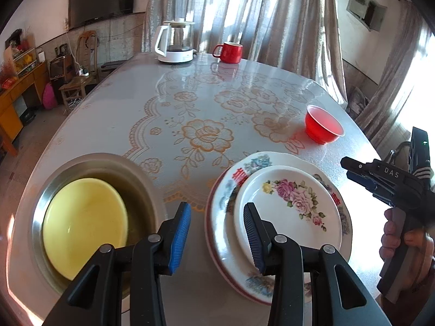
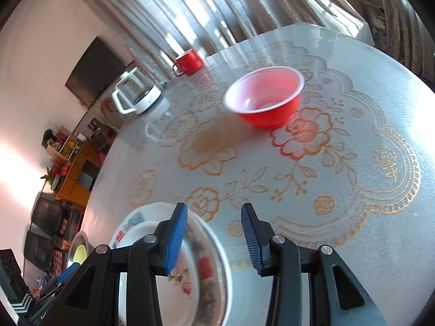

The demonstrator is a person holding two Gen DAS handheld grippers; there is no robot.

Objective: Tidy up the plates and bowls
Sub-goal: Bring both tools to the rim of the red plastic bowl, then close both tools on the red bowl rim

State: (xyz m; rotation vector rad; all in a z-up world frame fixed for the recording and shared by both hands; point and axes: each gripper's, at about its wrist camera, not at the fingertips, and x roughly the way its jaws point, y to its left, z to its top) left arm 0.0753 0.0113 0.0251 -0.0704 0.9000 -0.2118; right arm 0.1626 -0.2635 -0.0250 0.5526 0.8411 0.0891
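Note:
A small white plate with pink roses (image 1: 293, 203) lies on a larger patterned plate (image 1: 231, 187) at the near right of the table. A yellow bowl (image 1: 84, 225) sits inside a steel basin (image 1: 38, 217) at the near left. Further right stands a red plastic bowl (image 1: 323, 125), upright and empty (image 2: 266, 97). My left gripper (image 1: 217, 205) hangs open over the gap between basin and plates, holding nothing. My right gripper (image 2: 214, 206) is open above the right edge of the plate stack (image 2: 214, 266), with nothing between its pads. A hand holds it at the right (image 1: 346, 168).
A glass kettle on a white base (image 1: 175, 43) and a red mug (image 1: 229, 51) stand at the table's far edge. The flowered tablecloth (image 2: 312, 176) lies bare between the plates and the red bowl. Curtains hang behind; cabinets and chairs stand to the left.

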